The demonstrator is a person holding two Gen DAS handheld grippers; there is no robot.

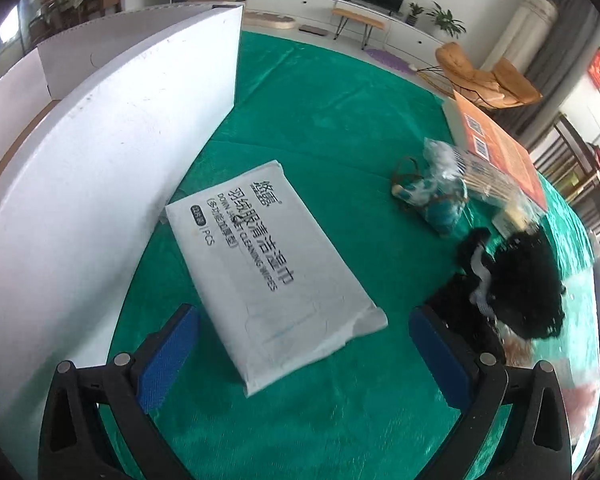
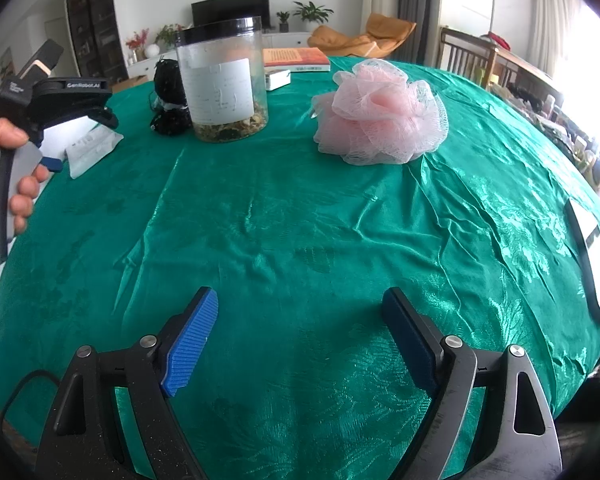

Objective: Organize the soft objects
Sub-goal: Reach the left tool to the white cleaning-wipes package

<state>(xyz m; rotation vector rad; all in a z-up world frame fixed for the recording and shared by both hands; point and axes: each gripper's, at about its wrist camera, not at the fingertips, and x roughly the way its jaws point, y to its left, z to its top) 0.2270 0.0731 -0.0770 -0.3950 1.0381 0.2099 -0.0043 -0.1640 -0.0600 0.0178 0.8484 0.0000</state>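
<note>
- Left wrist view: our left gripper (image 1: 304,344) hovers with jaws wide and nothing held, straddling the near end of the white wipes pack (image 1: 268,268) lying beside the white box (image 1: 100,152) at 9 o'clock. We judge this the approach step; next calls for lowering and closing. Label reads "DOWN JACKET CLEANING WIPES".
- Right wrist view: our right gripper (image 2: 300,340) is wide open and empty; pink mesh loofah (image 2: 380,116) sits at 1 o'clock. The other gripper is marked "GenRobot.AI".
</note>
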